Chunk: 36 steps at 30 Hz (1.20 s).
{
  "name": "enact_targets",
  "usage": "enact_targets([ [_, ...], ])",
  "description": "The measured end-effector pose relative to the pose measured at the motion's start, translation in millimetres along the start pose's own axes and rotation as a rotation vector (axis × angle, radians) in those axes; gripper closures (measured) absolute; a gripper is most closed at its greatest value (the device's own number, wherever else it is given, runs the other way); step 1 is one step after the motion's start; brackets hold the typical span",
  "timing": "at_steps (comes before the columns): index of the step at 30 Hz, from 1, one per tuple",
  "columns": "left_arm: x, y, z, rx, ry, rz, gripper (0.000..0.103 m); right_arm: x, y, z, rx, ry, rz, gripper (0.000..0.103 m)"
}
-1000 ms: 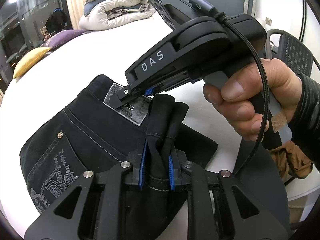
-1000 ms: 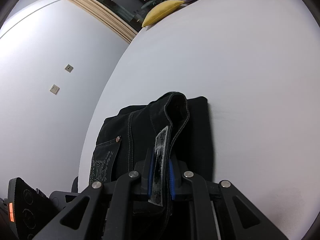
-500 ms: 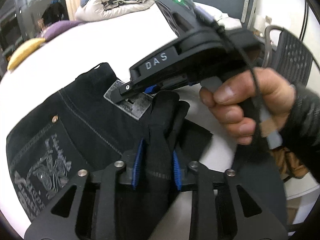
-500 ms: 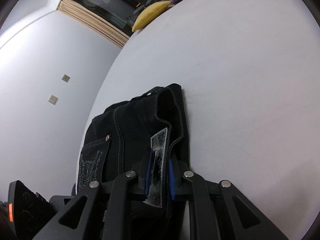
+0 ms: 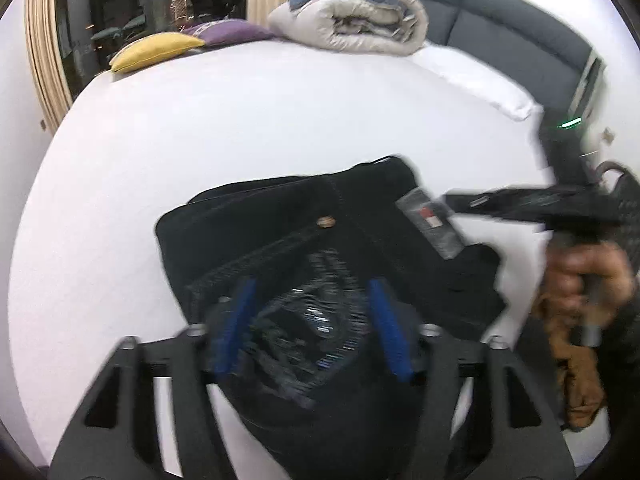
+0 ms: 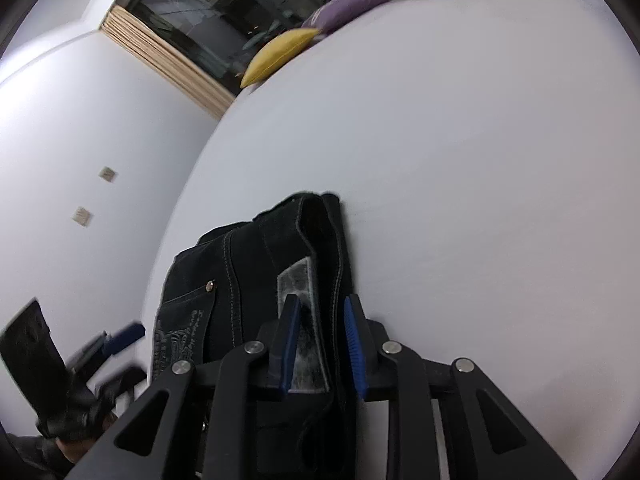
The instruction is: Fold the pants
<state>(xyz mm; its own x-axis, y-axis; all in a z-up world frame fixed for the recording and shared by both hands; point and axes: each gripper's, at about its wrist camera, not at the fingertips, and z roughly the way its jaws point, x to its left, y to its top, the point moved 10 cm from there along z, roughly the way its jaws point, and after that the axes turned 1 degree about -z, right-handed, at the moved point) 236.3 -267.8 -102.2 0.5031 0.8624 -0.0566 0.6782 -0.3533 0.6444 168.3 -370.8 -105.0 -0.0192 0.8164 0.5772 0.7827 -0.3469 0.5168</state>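
Observation:
The black jeans (image 5: 304,216) lie folded in a compact stack on the white bed (image 5: 240,112). Their embroidered back pocket and grey waistband label (image 5: 432,224) face up. My left gripper (image 5: 312,324) is open, its blue pads wide apart above the pocket. My right gripper (image 6: 322,344) is open too, its blue pads standing either side of the waistband edge and label (image 6: 300,312) of the jeans (image 6: 240,280). The right gripper also shows at the right of the left wrist view (image 5: 532,204), held in a hand.
A rolled duvet (image 5: 352,12), a purple cushion (image 5: 228,32) and a yellow cushion (image 5: 156,50) lie at the far end of the bed. A dark headboard (image 5: 512,28) and white pillow (image 5: 480,76) are at the right. A window (image 6: 224,12) and white wall lie beyond.
Both grippers have opened and let go of the jeans. The cloth has dropped flat onto the stack. The left gripper has pulled back, and the right gripper has drawn away to the right.

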Motion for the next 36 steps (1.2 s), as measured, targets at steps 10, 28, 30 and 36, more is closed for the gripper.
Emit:
enact_targets([
  [10, -3, -28, 53, 0.108, 0.109, 0.107, 0.059, 39, -41, 30, 0.093, -0.031, -0.105, 0.093],
  [28, -11, -33, 36, 0.09, 0.099, 0.083, 0.057, 38, -98, -43, 0.052, -0.253, -0.258, 0.064],
  [30, -9, -32, 32, 0.084, 0.084, 0.071, 0.057, 38, -81, -56, 0.003, -0.224, -0.226, 0.058],
  [36, 14, -24, -18, -0.03, -0.017, -0.072, 0.017, 34, -31, -41, -0.027, -0.116, -0.164, 0.042],
])
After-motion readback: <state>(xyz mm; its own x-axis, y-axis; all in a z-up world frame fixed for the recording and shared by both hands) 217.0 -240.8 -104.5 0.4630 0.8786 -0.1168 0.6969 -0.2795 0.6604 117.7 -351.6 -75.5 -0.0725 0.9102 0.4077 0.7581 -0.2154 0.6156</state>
